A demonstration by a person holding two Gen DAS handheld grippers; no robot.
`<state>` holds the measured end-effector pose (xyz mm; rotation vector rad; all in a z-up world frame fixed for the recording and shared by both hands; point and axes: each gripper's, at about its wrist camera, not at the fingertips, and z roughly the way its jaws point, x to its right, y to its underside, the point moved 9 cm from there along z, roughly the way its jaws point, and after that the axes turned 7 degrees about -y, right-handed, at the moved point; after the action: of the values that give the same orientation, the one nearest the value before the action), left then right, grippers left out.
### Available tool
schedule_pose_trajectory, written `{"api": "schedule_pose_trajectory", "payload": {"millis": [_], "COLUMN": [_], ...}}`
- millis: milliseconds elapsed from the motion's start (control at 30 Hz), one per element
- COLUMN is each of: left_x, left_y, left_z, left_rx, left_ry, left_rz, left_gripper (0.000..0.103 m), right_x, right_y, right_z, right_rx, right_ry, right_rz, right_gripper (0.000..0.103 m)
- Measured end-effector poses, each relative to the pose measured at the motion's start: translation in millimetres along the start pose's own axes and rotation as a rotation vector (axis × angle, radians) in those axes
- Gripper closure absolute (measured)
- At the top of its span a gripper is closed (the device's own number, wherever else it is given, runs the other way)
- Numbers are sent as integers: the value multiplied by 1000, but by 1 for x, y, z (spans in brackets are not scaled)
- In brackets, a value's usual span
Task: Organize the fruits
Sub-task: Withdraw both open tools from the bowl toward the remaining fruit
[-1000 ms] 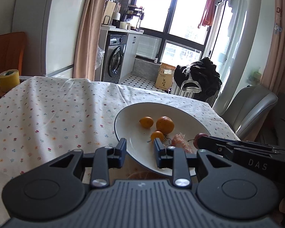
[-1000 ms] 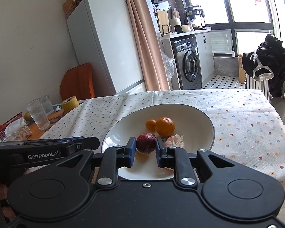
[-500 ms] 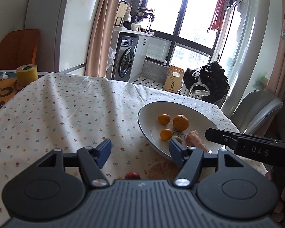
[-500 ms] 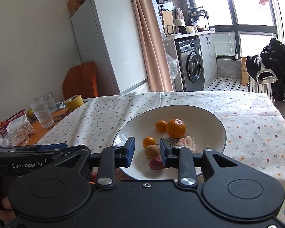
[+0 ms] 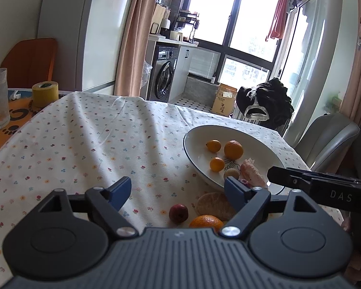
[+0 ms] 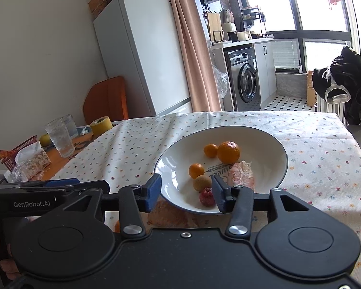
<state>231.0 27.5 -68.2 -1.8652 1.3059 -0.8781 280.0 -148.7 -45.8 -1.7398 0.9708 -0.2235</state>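
From my left wrist, my left gripper (image 5: 177, 190) gapes empty above a red fruit (image 5: 178, 213) on the tablecloth (image 5: 84, 144). From my right wrist, my right gripper (image 6: 186, 191) spreads empty over the bowl (image 6: 280, 154), fruits inside.

1. Bright daylight comes through tall dark-framed windows (image 5: 231, 24).
2. A washing machine (image 6: 246, 82) stands beside pink curtains (image 6: 192, 55).
3. A white fridge (image 6: 142, 50) stands against the pale wall.
4. The floor (image 6: 286, 102) is tiled black and white.
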Motion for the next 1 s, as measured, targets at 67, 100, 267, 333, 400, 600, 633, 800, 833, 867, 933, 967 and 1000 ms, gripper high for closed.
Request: {"api": "schedule_pose_trajectory", "payload": {"millis": [67,100,267,333,400,600,633,800,833,867,933,967,1000], "left_x": [-2,-3,-8,-10,-12,-17,-18,-22,-23,-23,-26,-27,-28], "left_y": [2,3,9,12,16,22,23,26,27,28,30,32,33], "left_z": [-3,-5,-11,-13,-16,-25,-26,-33,-35,-36,-38,-38,-39], "left_rx": [-1,-1,-11,-14,-20,-35,-34,-36,-35,-36,-40,-42,-44], "left_ry": [-4,-5,-8,-9,-11,-24,-25,-28,-29,-29,-29,-29,-28], "left_rz": [0,0,-1,0,1,4,4,4,7,10,13,13,14], "left_gripper": [18,18,16,15,15,14,14,14,14,14,14,14,14], "right_x": [-2,-3,-7,-9,-12,-21,-22,-28,-29,-29,-30,-30,-31], "right_y": [1,2,4,6,8,13,13,15,16,17,19,20,22], "right_z": [-4,-5,-11,-14,-16,-23,-25,-30,-31,-32,-32,-32,-32], "right_rx": [6,8,10,9,10,2,1,-2,-3,-5,-10,-13,-16], "right_ry": [-2,-3,-9,-14,-19,-36,-40,-59,-61,-63,-66,-67,-68], "right_rz": [4,5,5,5,3,-3,-4,0,1,3,4,5,5], "right_gripper": [44,42,37,32,29,22,21,13,12,11,11,10,10]}}
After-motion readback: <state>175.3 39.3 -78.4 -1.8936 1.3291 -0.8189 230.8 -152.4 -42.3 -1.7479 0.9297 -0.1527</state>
